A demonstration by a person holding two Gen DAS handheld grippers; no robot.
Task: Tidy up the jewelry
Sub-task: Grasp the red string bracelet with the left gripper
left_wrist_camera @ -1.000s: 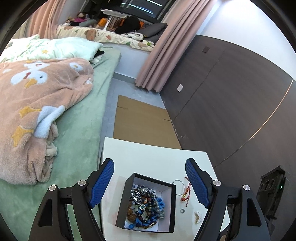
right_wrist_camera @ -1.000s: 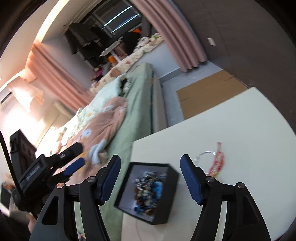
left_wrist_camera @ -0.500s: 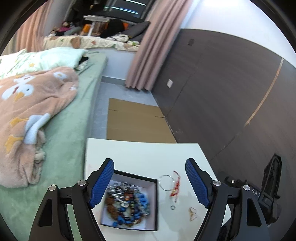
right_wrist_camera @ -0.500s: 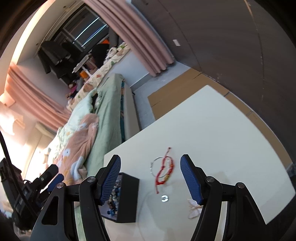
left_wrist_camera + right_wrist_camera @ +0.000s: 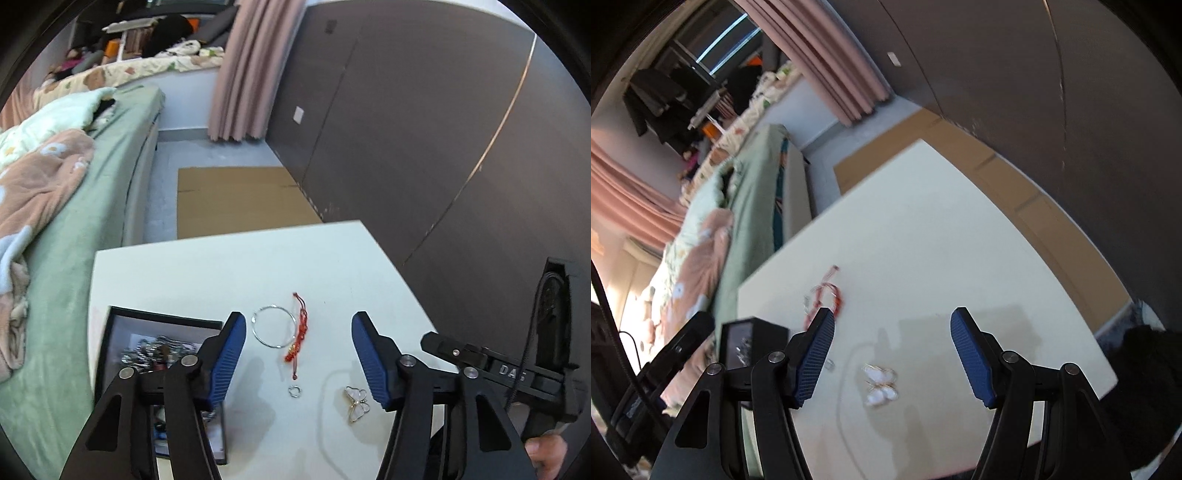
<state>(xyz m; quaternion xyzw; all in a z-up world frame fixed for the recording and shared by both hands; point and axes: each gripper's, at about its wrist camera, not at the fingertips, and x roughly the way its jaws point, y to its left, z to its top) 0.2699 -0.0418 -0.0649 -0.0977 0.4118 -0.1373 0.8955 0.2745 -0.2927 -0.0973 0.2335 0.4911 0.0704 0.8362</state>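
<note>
Here the red cord bracelet (image 5: 299,338) lies between the left gripper's (image 5: 297,354) closing, empty fingers

The bench (image 5: 229,273) is creamy white. On it, a black box (image 5: 110,332) with a white lining holds mixed beads, beside a silver bangle (image 5: 274,325), a red cord bracelet (image 5: 300,334), a small silver ring (image 5: 295,391) and a white, gold-edged butterfly brooch (image 5: 357,403). Both claws have black arms and ribbed blue pads (image 5: 227,354). The bed (image 5: 92,192) is sage green, its blanket (image 5: 40,184) peach with white patches.
</note>
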